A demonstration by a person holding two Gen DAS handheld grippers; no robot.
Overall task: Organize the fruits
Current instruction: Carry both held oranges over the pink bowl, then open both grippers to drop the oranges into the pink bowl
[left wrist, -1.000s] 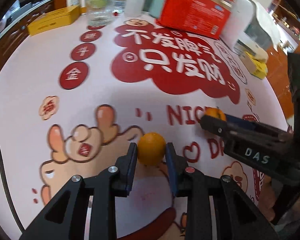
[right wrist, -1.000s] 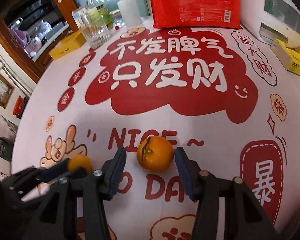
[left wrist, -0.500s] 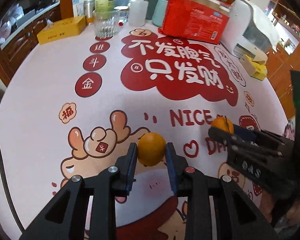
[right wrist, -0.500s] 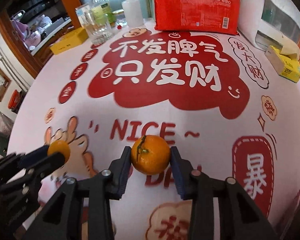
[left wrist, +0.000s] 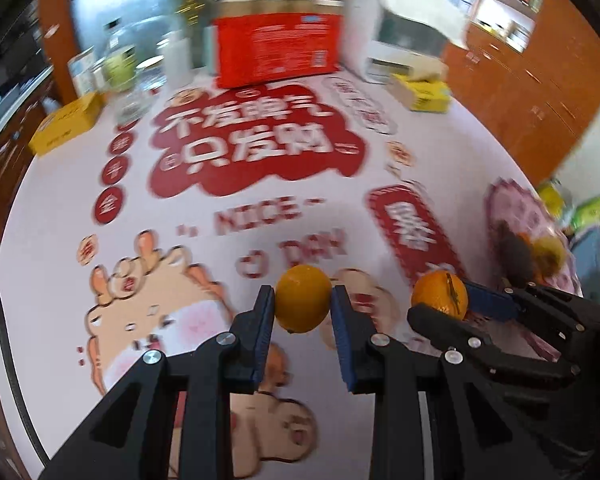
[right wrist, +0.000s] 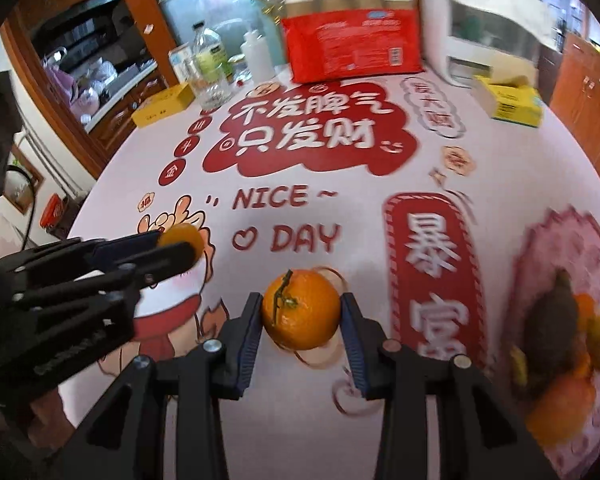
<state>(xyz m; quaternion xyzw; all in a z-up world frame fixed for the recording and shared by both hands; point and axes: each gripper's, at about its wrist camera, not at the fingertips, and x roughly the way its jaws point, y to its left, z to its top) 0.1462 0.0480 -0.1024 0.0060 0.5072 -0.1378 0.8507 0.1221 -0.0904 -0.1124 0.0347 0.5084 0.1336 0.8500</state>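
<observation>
My left gripper [left wrist: 303,306] is shut on a smooth orange [left wrist: 303,299] and holds it above the printed tablecloth [left wrist: 260,184]. My right gripper [right wrist: 302,314] is shut on a stemmed tangerine [right wrist: 301,314], also lifted. Each gripper shows in the other's view: the right one with its tangerine [left wrist: 440,297] at the right, the left one with its orange [right wrist: 182,237] at the left. A pink plate [right wrist: 568,240] at the table's right edge holds several fruits, among them a dark one [right wrist: 554,314] and an orange one [right wrist: 560,410]; it also shows blurred in the left wrist view [left wrist: 512,216].
At the table's far end stand a red package [right wrist: 352,46], a white appliance [right wrist: 488,36], bottles and a glass [right wrist: 210,64], and yellow boxes at left [right wrist: 164,104] and right [right wrist: 508,100]. Wooden cabinets surround the table.
Both grippers have lifted with their fruit and swung to the right. The pink plate of fruit has come into view at the right. Both stay shut.
</observation>
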